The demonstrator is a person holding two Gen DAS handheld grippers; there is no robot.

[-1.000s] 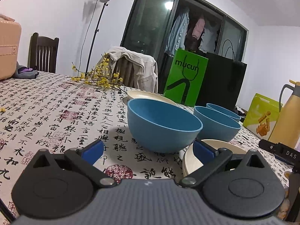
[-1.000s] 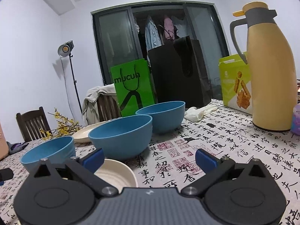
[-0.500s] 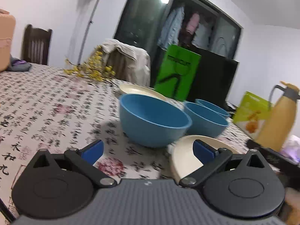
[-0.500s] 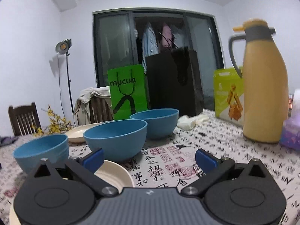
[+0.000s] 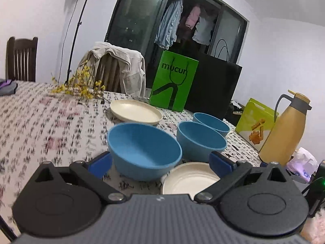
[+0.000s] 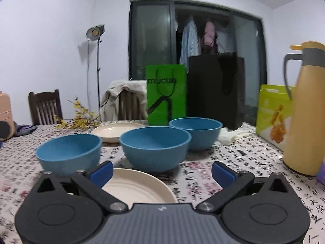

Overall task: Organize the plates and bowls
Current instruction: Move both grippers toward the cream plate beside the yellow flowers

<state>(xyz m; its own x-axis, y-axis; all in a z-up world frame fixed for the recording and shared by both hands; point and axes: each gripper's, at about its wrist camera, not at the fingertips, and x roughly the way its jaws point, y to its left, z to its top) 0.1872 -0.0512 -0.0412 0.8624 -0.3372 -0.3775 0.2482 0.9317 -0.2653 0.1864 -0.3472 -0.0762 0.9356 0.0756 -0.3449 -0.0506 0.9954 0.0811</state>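
Three blue bowls stand in a row on the table: the near bowl [image 5: 144, 150] [image 6: 69, 152], the middle bowl [image 5: 201, 140] [image 6: 155, 148] and the far bowl [image 5: 211, 121] [image 6: 196, 132]. A cream plate [image 5: 189, 180] [image 6: 136, 187] lies close in front of both grippers. A second cream plate [image 5: 136, 111] [image 6: 115, 130] lies farther back. My left gripper [image 5: 160, 161] is open and empty, above and just behind the near bowl. My right gripper [image 6: 161, 172] is open and empty over the near plate.
A yellow thermos [image 5: 284, 130] [image 6: 304, 109] stands at the right. A green bag [image 5: 172, 81] [image 6: 166, 94], a black bag [image 6: 215, 87] and a lime box [image 5: 256, 122] [image 6: 274, 116] stand at the back. Yellow flowers [image 5: 81, 85] lie at the back left. Chairs surround the table.
Both grippers have risen and now look down more on the dishes. The left one has swung right, the right one left. Bowls and plates have not moved.
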